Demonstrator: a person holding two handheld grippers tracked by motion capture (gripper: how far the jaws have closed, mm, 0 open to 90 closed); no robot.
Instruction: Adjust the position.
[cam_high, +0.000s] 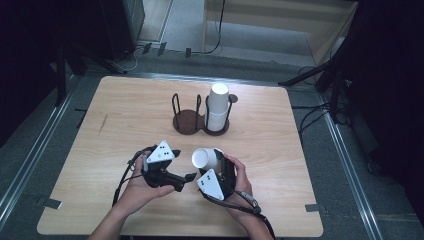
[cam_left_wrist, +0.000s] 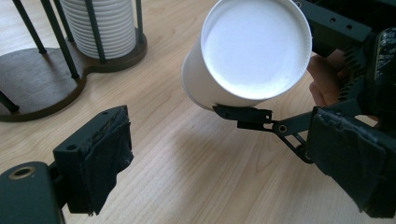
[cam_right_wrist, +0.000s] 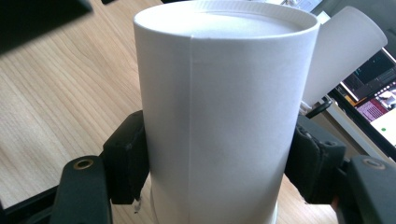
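I see my left gripper (cam_high: 187, 181) with jaws apart and nothing between them, just beside the cup. My right gripper (cam_right_wrist: 217, 158) is clenched around one white paper cup (cam_high: 206, 158), tipped on its side above the table (cam_high: 125, 125). Behind stands one two-bay cup holder (cam_high: 192, 120): its left bay is bare, its right bay carries a stack of white cups (cam_high: 217, 107), count unclear.

dark two-ring cup holder (cam_left_wrist: 44, 88) beyond the jaws, up and left, on the wooden table (cam_left_wrist: 187, 177). white cup stack (cam_left_wrist: 105, 25) standing in its far ring, near ring bare. lit screen (cam_right_wrist: 373, 98) off to the right.
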